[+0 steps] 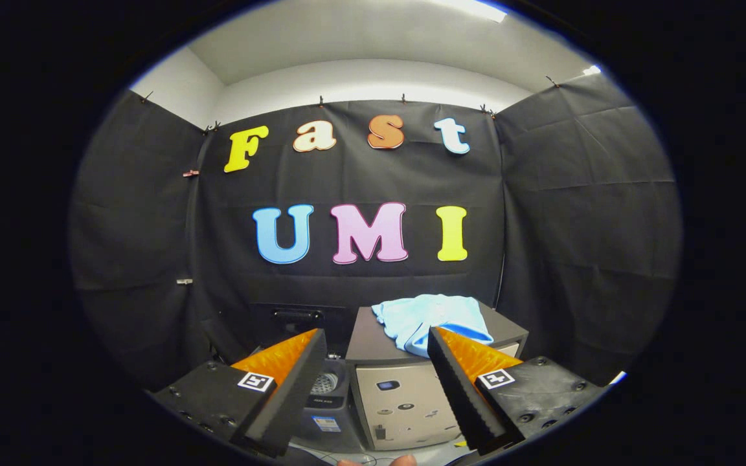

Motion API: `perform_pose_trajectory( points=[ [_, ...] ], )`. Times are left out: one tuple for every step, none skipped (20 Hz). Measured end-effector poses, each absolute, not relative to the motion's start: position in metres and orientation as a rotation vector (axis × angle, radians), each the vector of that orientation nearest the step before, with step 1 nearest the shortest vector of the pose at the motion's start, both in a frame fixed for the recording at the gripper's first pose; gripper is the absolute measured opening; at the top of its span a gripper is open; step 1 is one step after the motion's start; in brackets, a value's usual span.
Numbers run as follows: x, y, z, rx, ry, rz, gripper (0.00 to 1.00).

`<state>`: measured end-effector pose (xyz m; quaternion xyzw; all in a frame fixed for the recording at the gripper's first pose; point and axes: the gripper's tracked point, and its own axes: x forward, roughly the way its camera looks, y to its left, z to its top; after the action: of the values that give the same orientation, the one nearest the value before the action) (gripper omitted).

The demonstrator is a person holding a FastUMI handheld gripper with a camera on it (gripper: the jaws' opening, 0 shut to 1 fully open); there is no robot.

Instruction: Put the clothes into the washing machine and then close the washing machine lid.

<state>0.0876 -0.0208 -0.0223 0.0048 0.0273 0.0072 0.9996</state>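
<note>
A light blue piece of clothing [428, 318] lies crumpled on top of a low dark-topped cabinet [379, 346], beyond my right finger. To the left of the cabinet stands a small dark washing machine [326, 395], seen between my fingers, with its lid raised behind it and its drum opening showing. My gripper [376, 353] is open, its fingers wide apart and nothing between them. It hovers some way short of both the cabinet and the machine.
The cabinet's pale front [402, 404] faces me between the fingers. Black cloth walls close the booth at the back and on both sides. A person's fingertips [379, 461] show just below the fingers.
</note>
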Motion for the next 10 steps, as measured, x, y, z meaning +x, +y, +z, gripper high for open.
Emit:
perform_pose_trajectory(
  points=[
    [0.098,-0.026,-0.021,0.004,0.055,0.009,0.98],
    [0.108,-0.028,-0.020,0.002,0.057,0.008,0.98],
    [0.121,-0.030,-0.018,0.005,0.061,0.009,0.98],
    [0.133,-0.032,-0.016,0.006,0.061,0.013,0.98],
    [0.145,-0.033,-0.015,0.004,0.065,0.018,0.98],
    [0.159,-0.036,-0.017,-0.001,0.071,0.023,0.98],
    [0.173,-0.036,-0.019,-0.008,0.083,0.030,0.98],
    [0.187,-0.040,-0.025,-0.017,0.104,0.035,0.98],
    [0.200,-0.041,-0.027,-0.025,0.110,0.048,0.98],
    [0.215,-0.043,-0.027,-0.038,0.116,0.049,0.99]
  ],
)
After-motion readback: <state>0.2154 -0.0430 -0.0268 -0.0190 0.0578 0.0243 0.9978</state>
